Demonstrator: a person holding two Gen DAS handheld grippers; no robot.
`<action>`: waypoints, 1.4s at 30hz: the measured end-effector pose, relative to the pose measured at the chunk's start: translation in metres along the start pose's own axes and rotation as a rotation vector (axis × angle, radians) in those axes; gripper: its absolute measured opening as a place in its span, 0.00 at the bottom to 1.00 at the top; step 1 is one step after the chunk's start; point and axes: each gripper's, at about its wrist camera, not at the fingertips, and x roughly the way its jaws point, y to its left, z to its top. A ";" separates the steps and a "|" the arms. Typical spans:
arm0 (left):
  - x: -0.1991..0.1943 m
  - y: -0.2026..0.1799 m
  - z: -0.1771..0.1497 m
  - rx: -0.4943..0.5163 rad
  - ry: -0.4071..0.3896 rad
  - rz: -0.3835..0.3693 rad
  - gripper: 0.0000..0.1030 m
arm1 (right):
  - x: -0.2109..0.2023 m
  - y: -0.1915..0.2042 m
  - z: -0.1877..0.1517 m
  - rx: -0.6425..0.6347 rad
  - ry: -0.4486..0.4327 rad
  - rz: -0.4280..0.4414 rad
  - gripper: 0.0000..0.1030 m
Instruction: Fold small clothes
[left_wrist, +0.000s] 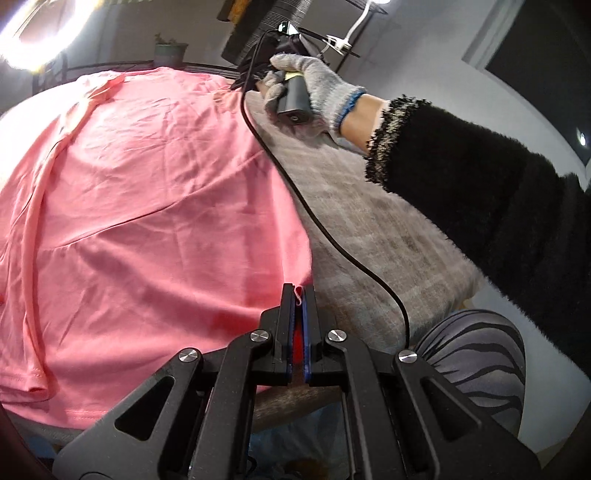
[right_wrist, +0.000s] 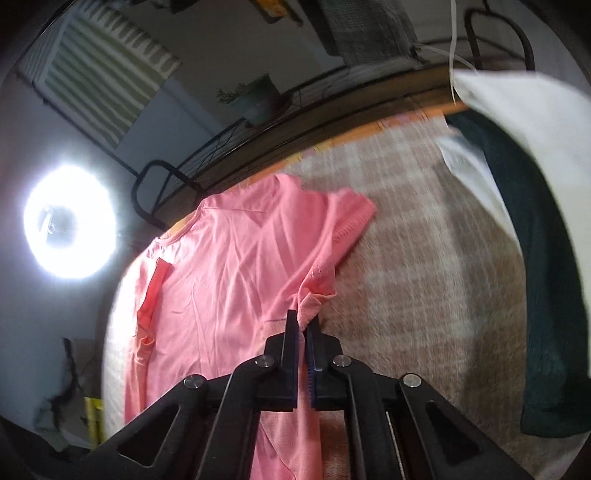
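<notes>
A pink T-shirt (left_wrist: 140, 192) lies spread flat on a table with a grey-beige checked cloth (left_wrist: 369, 229). My left gripper (left_wrist: 299, 293) is shut on the shirt's near right bottom corner; a bit of pink hem shows between the pads. In the left wrist view the right gripper (left_wrist: 255, 79) is at the shirt's far right edge, held by a gloved hand (left_wrist: 314, 85). In the right wrist view my right gripper (right_wrist: 303, 325) is shut on the pink shirt (right_wrist: 229, 266) at its side edge just below the sleeve (right_wrist: 347, 225).
A dark green garment (right_wrist: 535, 295) and a white one (right_wrist: 524, 122) lie at the right of the table. A black cable (left_wrist: 314, 221) crosses the cloth. A ring light (right_wrist: 70, 225) shines at left. A potted plant (right_wrist: 255, 96) and a metal rack stand behind.
</notes>
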 end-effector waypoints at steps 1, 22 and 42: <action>-0.001 0.001 0.000 -0.005 -0.003 -0.001 0.01 | -0.002 0.009 0.002 -0.034 0.000 -0.037 0.00; -0.065 0.116 -0.030 -0.385 -0.096 0.056 0.01 | 0.088 0.217 -0.014 -0.540 0.078 -0.324 0.00; -0.088 0.113 -0.030 -0.300 -0.159 0.179 0.01 | 0.022 0.125 0.052 -0.185 -0.036 -0.050 0.38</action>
